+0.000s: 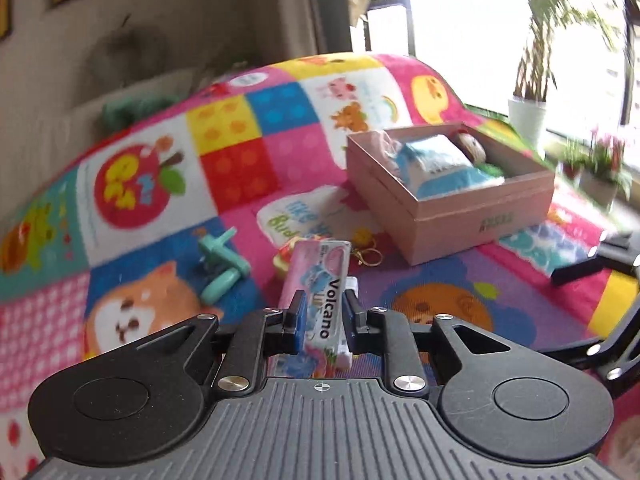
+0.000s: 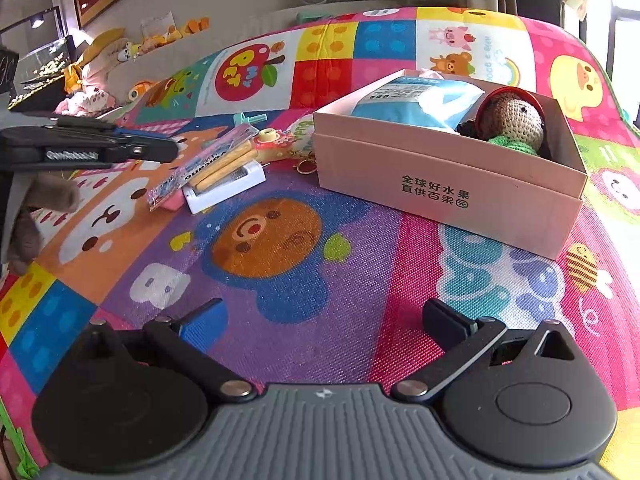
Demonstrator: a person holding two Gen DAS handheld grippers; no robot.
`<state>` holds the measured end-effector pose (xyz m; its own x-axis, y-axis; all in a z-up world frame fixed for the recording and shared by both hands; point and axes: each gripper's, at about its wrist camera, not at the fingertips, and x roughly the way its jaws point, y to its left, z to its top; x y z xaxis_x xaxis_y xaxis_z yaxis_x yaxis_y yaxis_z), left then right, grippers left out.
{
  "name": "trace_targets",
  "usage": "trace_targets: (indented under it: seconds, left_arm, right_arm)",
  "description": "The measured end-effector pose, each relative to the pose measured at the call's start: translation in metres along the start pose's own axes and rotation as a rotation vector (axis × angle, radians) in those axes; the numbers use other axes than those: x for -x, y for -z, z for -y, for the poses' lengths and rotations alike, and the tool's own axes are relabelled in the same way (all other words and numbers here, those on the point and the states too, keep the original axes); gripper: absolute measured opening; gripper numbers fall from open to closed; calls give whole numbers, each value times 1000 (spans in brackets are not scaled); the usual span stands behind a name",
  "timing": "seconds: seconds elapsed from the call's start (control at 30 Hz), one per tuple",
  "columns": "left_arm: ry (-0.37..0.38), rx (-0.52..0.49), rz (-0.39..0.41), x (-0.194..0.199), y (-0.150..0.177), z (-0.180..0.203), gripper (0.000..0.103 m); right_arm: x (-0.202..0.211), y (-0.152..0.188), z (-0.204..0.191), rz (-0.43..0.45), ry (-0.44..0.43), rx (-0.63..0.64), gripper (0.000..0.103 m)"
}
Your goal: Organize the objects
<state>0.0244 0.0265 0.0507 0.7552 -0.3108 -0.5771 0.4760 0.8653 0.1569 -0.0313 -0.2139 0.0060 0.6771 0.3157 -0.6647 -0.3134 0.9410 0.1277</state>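
Note:
My left gripper point(image 1: 325, 314) is shut on a pink snack packet point(image 1: 318, 280) marked "Volcano", held just above a small white box point(image 2: 224, 188) on the colourful mat. The packet also shows in the right wrist view point(image 2: 200, 168), with the left gripper point(image 2: 100, 148) at its left end. A pink cardboard box point(image 1: 456, 216) stands to the right, holding a blue pouch point(image 1: 440, 164) and a crocheted doll point(image 2: 516, 120). My right gripper point(image 2: 324, 316) is open and empty, low over the mat in front of the cardboard box point(image 2: 440, 184).
A teal plastic toy point(image 1: 224, 264), a keychain with a gold ring point(image 1: 368, 252) and a small pink toy point(image 2: 272, 140) lie on the mat near the packet. Plush toys point(image 2: 100, 92) line the far left. Potted plants point(image 1: 528, 112) stand by the window.

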Motion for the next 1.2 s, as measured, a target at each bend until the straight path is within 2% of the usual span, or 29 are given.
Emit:
trace_targets:
  seconds: [0.1, 0.2, 0.33, 0.43, 0.57, 0.67, 0.73, 0.87, 1.0, 1.2]
  left_arm:
    - [2, 9, -23, -9, 1, 2, 24]
    - [-1, 66, -3, -7, 0, -6, 24]
    - [-74, 290, 14, -18, -13, -48, 24]
    - [-117, 386, 8, -43, -25, -70, 23]
    - [-123, 508, -47, -84, -36, -84, 24]
    - [-189, 517, -110, -111, -38, -85, 24]
    - [-207, 515, -143, -126, -36, -85, 27]
    - [-235, 478, -128, -130, -33, -83, 29]
    - [-223, 461, -127, -114, -23, -82, 28]
    - [-195, 497, -73, -57, 19, -71, 27]
  right_arm:
    - [0, 0, -1, -2, 5, 6, 103]
    - [-1, 0, -1, -2, 5, 6, 103]
    - [-1, 0, -2, -3, 6, 9, 103]
    - [-2, 0, -3, -7, 14, 18, 103]
    - [-2, 0, -3, -8, 18, 21, 103]
    - [-2, 0, -3, -8, 17, 21, 103]
    - [-2, 1, -3, -7, 16, 20, 103]
    - [-3, 0, -5, -13, 26, 33, 103]
    - [-6, 0, -11, -29, 56, 67, 103]
    - [-8, -2, -12, -42, 78, 54, 103]
